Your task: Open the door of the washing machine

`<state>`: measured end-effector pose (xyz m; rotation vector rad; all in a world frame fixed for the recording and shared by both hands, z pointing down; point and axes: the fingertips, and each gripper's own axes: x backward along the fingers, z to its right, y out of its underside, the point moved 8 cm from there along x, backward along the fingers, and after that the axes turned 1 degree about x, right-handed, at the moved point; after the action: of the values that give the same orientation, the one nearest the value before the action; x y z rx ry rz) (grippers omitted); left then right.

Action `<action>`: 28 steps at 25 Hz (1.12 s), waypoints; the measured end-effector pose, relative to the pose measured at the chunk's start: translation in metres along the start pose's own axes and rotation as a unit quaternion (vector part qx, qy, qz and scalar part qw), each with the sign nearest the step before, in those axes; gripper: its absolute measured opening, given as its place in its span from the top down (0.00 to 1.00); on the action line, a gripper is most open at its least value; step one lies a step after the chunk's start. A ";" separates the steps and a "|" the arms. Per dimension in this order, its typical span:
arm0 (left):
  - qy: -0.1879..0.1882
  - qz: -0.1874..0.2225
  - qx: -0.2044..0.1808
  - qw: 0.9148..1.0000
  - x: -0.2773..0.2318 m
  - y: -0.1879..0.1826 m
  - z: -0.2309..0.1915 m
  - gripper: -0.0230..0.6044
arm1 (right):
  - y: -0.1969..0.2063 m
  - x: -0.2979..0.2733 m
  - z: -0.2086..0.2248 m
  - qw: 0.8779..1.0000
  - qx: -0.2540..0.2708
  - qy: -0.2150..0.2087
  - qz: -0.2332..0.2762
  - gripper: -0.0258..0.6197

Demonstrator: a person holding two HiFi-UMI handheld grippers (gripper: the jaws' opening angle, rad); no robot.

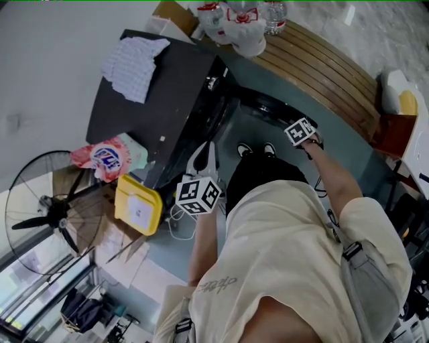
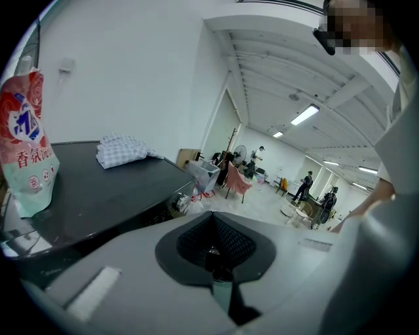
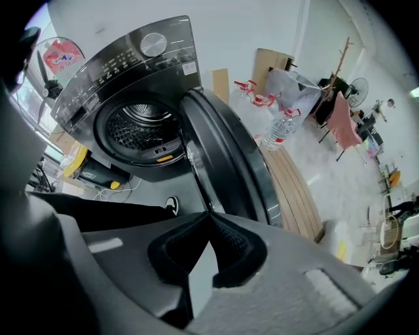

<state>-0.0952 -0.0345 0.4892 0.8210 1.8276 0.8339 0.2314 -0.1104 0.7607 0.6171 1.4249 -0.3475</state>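
The dark front-loading washing machine (image 1: 161, 87) stands at the upper left of the head view. Its round door (image 3: 226, 157) is swung wide open and seen edge-on, baring the drum (image 3: 137, 127). My right gripper (image 3: 208, 216) is shut with nothing between its pads, just in front of the door's lower rim; whether it touches the rim I cannot tell. In the head view my right gripper (image 1: 301, 134) is beside the open door (image 1: 268, 106). My left gripper (image 2: 213, 252) is shut and empty, held beside the machine's top (image 2: 98, 190) at its front corner.
A detergent bag (image 2: 26, 144) and a checked cloth (image 2: 124, 150) lie on the machine's top. A yellow container (image 1: 137, 208) and a standing fan (image 1: 50, 214) are left of the machine. A wooden bench (image 1: 328, 74) with bagged bottles (image 1: 238, 20) runs behind the door. My shoes (image 1: 255, 149) are near the opening.
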 end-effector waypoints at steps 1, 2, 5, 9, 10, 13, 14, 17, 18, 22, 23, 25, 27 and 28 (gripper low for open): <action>0.002 0.000 0.001 1.000 -0.002 -0.002 -0.003 0.93 | -0.004 0.001 0.001 1.000 -0.001 0.001 0.003 0.96; 0.005 0.000 0.000 1.000 -0.004 -0.004 -0.005 0.93 | -0.009 0.001 0.001 1.000 0.001 -0.002 0.011 0.96; 0.015 0.009 -0.008 1.000 -0.015 -0.019 -0.009 0.93 | -0.013 0.003 0.008 1.000 0.002 0.006 -0.007 0.96; 0.027 0.021 -0.012 0.999 -0.025 -0.036 -0.023 0.93 | -0.016 0.008 0.020 0.998 -0.009 0.035 -0.045 0.96; 0.029 0.021 -0.014 0.999 -0.027 -0.039 -0.026 0.93 | -0.019 0.007 0.022 0.999 -0.010 0.034 -0.042 0.96; 0.034 0.017 -0.020 0.999 -0.032 -0.042 -0.035 0.93 | -0.024 0.008 0.035 0.997 -0.029 0.049 -0.057 0.96; 0.034 0.015 -0.020 0.999 -0.034 -0.043 -0.038 0.93 | -0.027 0.009 0.040 0.996 -0.034 0.053 -0.059 0.96; 0.028 0.011 -0.021 0.999 -0.038 -0.046 -0.044 0.93 | -0.037 0.011 0.054 0.996 -0.035 0.063 -0.057 0.96; 0.025 0.010 -0.020 0.999 -0.039 -0.047 -0.045 0.93 | -0.041 0.008 0.058 0.996 -0.031 0.059 -0.051 0.96; 0.002 0.008 -0.015 1.000 -0.048 -0.054 -0.044 0.93 | -0.058 -0.003 0.074 0.999 -0.015 0.033 -0.035 0.96; -0.005 0.009 -0.013 1.000 -0.052 -0.057 -0.043 0.93 | -0.061 0.001 0.080 0.998 -0.010 0.040 -0.044 0.96; -0.023 0.013 -0.007 1.000 -0.060 -0.063 -0.038 0.93 | -0.074 -0.001 0.087 0.999 0.008 0.029 -0.030 0.96; -0.040 0.020 0.003 0.999 -0.067 -0.068 -0.030 0.93 | -0.082 -0.004 0.097 0.999 0.025 0.018 -0.026 0.96; -0.047 0.025 0.008 0.999 -0.071 -0.070 -0.025 0.93 | -0.086 -0.005 0.102 0.999 0.033 0.013 -0.027 0.96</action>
<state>-0.1070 -0.1350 0.4734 0.9047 1.7392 0.7985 0.2646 -0.2394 0.7520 0.6392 1.4610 -0.4317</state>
